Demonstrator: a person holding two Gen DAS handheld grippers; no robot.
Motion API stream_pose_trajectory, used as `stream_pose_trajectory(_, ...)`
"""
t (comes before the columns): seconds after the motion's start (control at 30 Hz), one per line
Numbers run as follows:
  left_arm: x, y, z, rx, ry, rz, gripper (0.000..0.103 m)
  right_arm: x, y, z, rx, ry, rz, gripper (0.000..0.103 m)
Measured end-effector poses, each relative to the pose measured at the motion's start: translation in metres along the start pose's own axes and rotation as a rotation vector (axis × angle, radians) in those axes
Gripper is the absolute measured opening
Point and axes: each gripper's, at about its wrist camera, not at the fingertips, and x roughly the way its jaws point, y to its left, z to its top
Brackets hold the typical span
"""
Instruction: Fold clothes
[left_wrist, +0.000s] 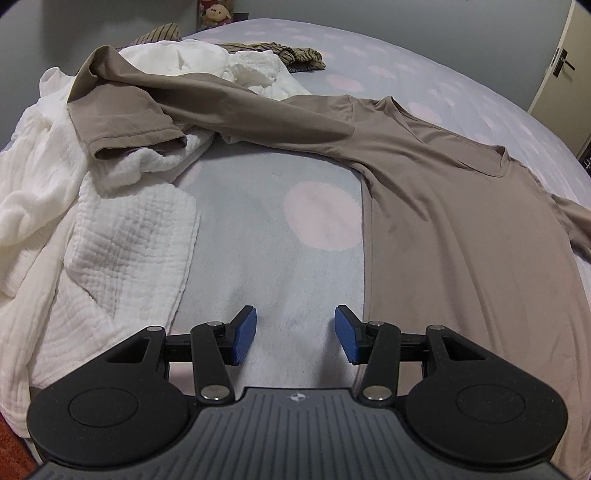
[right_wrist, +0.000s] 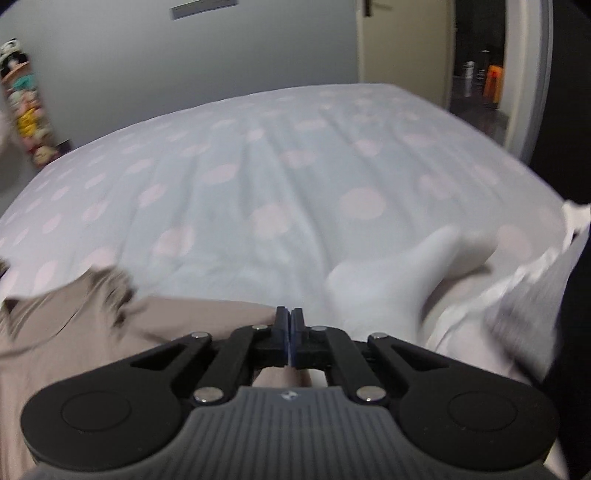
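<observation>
While spread across bed (left_wrist: 295, 258), taupe shirt (left_wrist: 461, 229).

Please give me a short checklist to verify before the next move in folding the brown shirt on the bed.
1. Long-sleeved brown jersey shirt body lies flat on the dotted pale-blue bedsheet: ok.
2. Its far sleeve is free: not ok, it lies over the crumpled white crinkle-cotton garment.
3. Left claw open and empty: ok.
4. Left claw at the shirt's side edge: ok, just beside it.
5. Right claw shut: ok.
6. Right claw holds shirt fabric: cannot tell, picture blurred.
</observation>
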Motion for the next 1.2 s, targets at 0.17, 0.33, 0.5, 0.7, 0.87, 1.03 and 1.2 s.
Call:
stream_pose_trajectory(0.17,0.000,-0.001,0.001,-0.007,0.010,0.006,0.045,0.040,-0.020,0.032,0.016,0.030,-0.092,0.001)
stream_pose_trajectory(0.33,0.001,-0.003,0.002,-0.010,0.020,0.011,0.045,0.076,-0.030,0.035,0.009,0.080,-0.099,0.002)
stream_pose_trajectory(0.5,0.003,-0.006,0.003,-0.009,0.027,0.012,0.045,0.071,-0.034,0.032,-0.002,0.075,-0.083,0.017)
stream_pose_trajectory(0.7,0.002,-0.008,0.001,-0.016,0.020,-0.012,0.045,0.032,-0.029,0.004,0.019,0.138,0.024,0.021)
stream_pose_trajectory(0.87,-0.002,-0.007,0.000,-0.026,0.018,-0.033,0.045,0.012,-0.012,-0.028,0.034,0.223,0.077,0.021)
stream_pose_trajectory(1.03,-0.010,-0.003,-0.003,-0.049,0.006,-0.053,0.045,0.010,-0.005,-0.044,0.034,0.281,0.040,0.021)
stream_pose_trajectory(1.2,-0.011,0.002,-0.005,-0.069,0.011,-0.056,0.045,0.019,-0.005,-0.049,0.045,0.316,-0.018,0.019)
